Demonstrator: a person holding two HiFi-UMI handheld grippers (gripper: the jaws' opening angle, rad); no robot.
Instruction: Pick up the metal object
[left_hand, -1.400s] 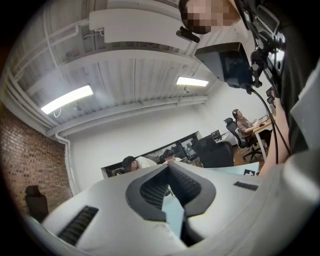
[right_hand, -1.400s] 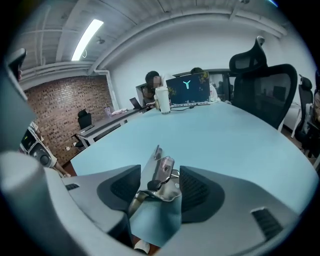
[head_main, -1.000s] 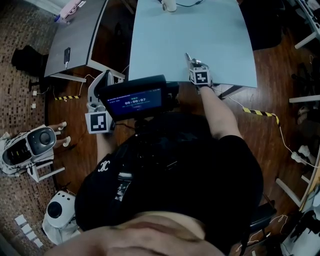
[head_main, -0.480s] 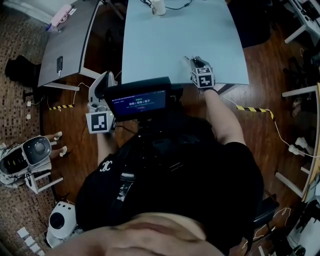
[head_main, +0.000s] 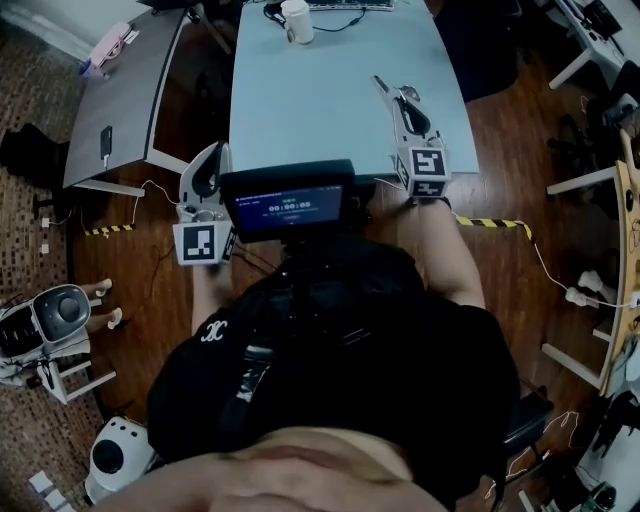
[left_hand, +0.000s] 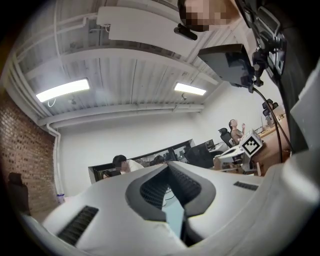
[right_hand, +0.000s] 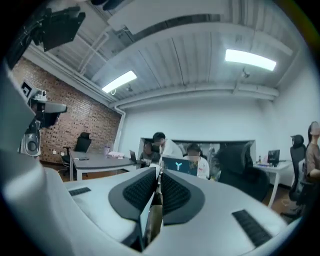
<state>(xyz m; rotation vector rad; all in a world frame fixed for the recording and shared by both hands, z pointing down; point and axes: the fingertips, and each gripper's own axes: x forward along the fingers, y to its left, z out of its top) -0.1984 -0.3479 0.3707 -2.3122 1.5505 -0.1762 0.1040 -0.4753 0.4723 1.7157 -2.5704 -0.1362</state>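
Above the table (head_main: 300, 120), the right gripper (head_main: 400, 100) is rising, pinching the thin metal object (right_hand: 155, 215); pickup is apparently succeeding.

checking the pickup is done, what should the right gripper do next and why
Probably hold the right gripper shut and steady: a thin metal object is pinched between its pads, poking past the tips, apparently lifted above the table.

Open tabletop (head_main: 320, 100), cup (head_main: 297, 20) at far edge

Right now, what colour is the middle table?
The middle table is light blue; head view shows it best.
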